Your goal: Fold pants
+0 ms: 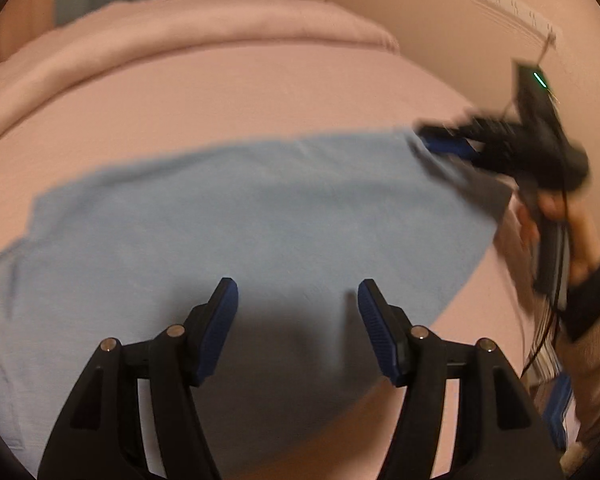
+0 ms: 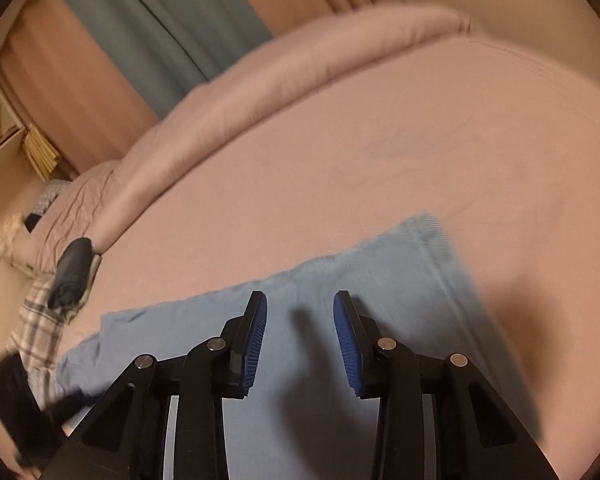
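The pants (image 1: 228, 216) lie flat across the bed (image 1: 260, 92) – both grippers (image 1: 298, 312) (image 2: 300, 316) above them, jaws open, empty.

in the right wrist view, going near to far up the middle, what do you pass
right gripper → light blue pants → pink sheet → rolled pink duvet → curtains

One light-blue pants (image 1: 228, 216), two tongs: left tongs (image 1: 298, 296), right tongs (image 2: 300, 308); one bed (image 2: 380, 140).
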`<action>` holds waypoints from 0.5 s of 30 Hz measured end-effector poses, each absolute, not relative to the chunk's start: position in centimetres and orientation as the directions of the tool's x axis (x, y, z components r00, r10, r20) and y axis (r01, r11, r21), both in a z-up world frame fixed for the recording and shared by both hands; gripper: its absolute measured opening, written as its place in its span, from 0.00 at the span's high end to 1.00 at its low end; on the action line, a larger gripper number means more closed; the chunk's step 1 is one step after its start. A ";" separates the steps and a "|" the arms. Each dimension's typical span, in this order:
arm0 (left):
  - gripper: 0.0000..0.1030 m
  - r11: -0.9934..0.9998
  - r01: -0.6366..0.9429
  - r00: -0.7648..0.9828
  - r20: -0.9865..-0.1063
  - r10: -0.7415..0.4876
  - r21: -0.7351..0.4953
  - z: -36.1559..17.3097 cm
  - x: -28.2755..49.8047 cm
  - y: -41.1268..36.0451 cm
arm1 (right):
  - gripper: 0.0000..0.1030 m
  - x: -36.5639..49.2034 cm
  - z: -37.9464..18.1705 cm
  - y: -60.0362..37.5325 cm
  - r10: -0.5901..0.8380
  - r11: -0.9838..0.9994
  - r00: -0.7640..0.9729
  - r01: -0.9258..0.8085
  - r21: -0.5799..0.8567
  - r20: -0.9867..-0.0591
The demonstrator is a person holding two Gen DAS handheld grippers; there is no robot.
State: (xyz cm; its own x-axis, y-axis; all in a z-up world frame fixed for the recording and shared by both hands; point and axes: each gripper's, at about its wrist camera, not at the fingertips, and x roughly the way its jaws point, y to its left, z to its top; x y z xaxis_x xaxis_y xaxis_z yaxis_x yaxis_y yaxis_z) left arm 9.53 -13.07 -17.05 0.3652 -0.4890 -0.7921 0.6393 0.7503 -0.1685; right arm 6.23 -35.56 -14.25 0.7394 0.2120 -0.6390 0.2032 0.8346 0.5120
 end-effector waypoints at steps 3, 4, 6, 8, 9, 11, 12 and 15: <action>0.39 0.743 0.657 0.384 -0.792 -0.475 -0.127 -17.8 8.9 -13.0 | 1.00 7.0 -16.0 -38.7 0.148 0.771 0.710 0.353 0.530 -0.689; 0.38 0.741 0.658 0.377 -0.793 -0.479 -0.135 -17.7 9.0 -12.9 | 1.00 6.4 -16.1 -39.8 0.136 0.737 0.723 0.383 0.557 -0.677; 0.38 0.741 0.652 0.362 -0.792 -0.492 -0.163 -17.8 9.2 -12.7 | 1.00 4.4 -15.1 -41.3 0.050 0.707 0.746 0.443 0.551 -0.664; 0.37 0.741 0.645 0.350 -0.788 -0.506 -0.189 -17.8 9.4 -12.4 | 0.89 1.9 -14.3 -41.8 0.070 0.685 0.776 0.419 0.596 -0.627; 0.36 0.740 0.644 0.348 -0.787 -0.509 -0.194 -17.8 9.1 -12.7 | 0.80 0.4 -14.0 -42.0 0.108 0.667 0.795 0.388 0.637 -0.597; 0.33 0.737 0.646 0.347 -0.785 -0.513 -0.196 -17.9 8.8 -13.0 | 0.45 -2.8 -13.4 -42.0 0.119 0.633 0.817 0.375 0.677 -0.564; 0.31 0.736 0.649 0.347 -0.785 -0.513 -0.194 -17.9 8.6 -13.2 | 0.42 -4.8 -13.2 -41.9 0.120 0.612 0.834 0.365 0.701 -0.539; 0.30 0.734 0.651 0.346 -0.785 -0.513 -0.193 -18.0 8.4 -13.1 | 0.42 -8.2 -14.2 -41.9 0.148 0.544 0.845 0.365 0.755 -0.515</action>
